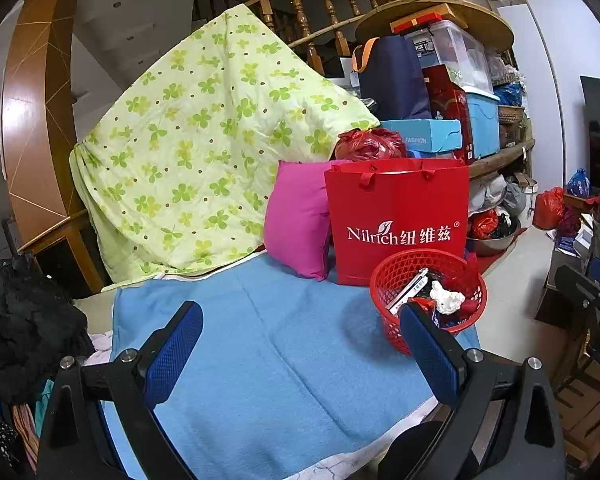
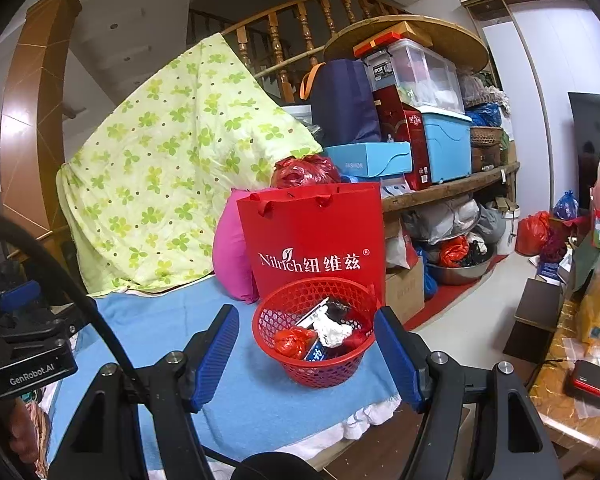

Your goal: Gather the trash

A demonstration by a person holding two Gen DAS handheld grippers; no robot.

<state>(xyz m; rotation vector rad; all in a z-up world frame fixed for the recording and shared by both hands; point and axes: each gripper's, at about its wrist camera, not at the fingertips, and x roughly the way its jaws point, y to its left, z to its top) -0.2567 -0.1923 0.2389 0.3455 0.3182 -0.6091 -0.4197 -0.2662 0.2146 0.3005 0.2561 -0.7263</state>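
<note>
Trash (image 1: 446, 300) fills one red basket (image 1: 396, 280) on the blue blanket (image 1: 280, 360), just in front of one red paper bag (image 1: 398, 216); the left gripper (image 1: 300, 344) gapes, empty. From the right wrist, the same basket (image 2: 284, 308) holds perhaps four pieces, beyond the right gripper (image 2: 306, 352), whose two fingers stand apart.

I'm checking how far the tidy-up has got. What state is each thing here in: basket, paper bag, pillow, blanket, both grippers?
Red basket: upright on the blue blanket, holding trash.
Crumpled tissue: inside the basket.
Red paper bag: standing upright behind the basket, top open.
Pink pillow: propped up beside the bag.
Blue blanket: spread flat.
Left gripper: open, holding nothing.
Right gripper: open, holding nothing.
</note>
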